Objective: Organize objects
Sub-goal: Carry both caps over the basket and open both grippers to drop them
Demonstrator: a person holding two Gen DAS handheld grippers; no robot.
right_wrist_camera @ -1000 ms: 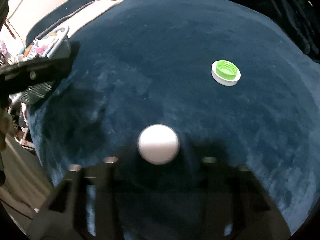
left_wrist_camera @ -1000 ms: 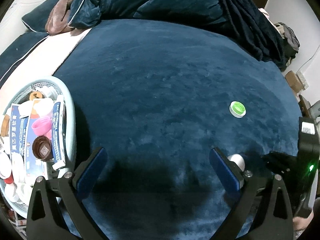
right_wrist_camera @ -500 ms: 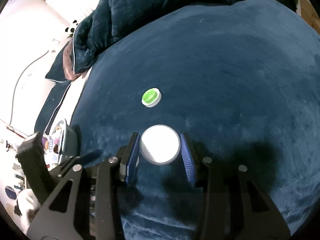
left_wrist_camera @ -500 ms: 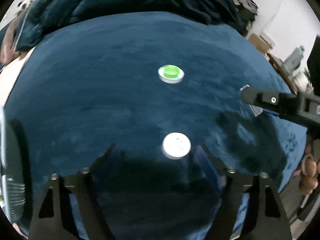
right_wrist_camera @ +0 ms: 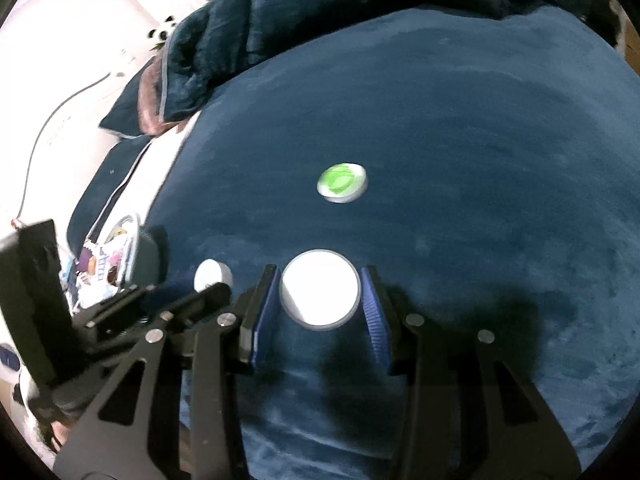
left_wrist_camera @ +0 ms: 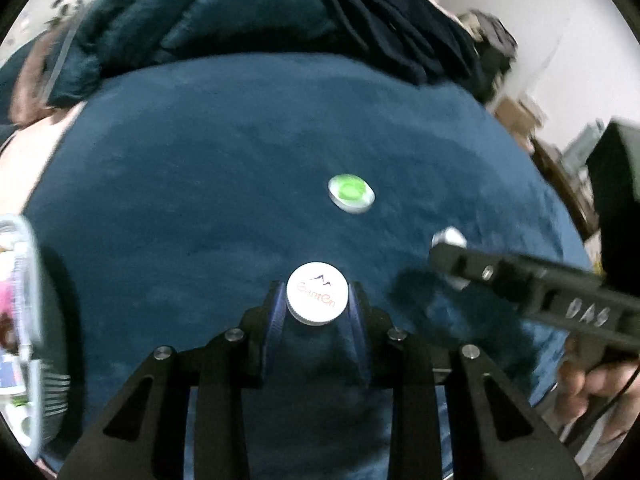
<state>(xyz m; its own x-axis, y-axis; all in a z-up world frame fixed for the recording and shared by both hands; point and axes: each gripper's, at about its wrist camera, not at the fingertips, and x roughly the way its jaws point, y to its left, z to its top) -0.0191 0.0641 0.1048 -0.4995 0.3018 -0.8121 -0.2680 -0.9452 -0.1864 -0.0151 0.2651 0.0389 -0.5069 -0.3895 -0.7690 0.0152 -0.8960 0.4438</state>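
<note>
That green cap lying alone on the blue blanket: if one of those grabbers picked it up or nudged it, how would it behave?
The green cap looks like small moulded plastic, so probably light and stiff, not floppy. It lies flat and low on the plush blue blanket, so a nudge would likely slide or snag it rather than roll it. Its short rim gives the fingers little to hold, so it might slip.

— What are those two tools made of?

— Matte black frames, both. The left gripper has angular arms with triangular cut-outs, round silver screws at the joints, and ribbed dark blue pads on the fingers.

— And the other?

— The right gripper is the same build: black struts, silver screw heads, ribbed blue pads. From the left camera its black finger shows slotted holes, and a thin black cable runs by the hand.
</note>
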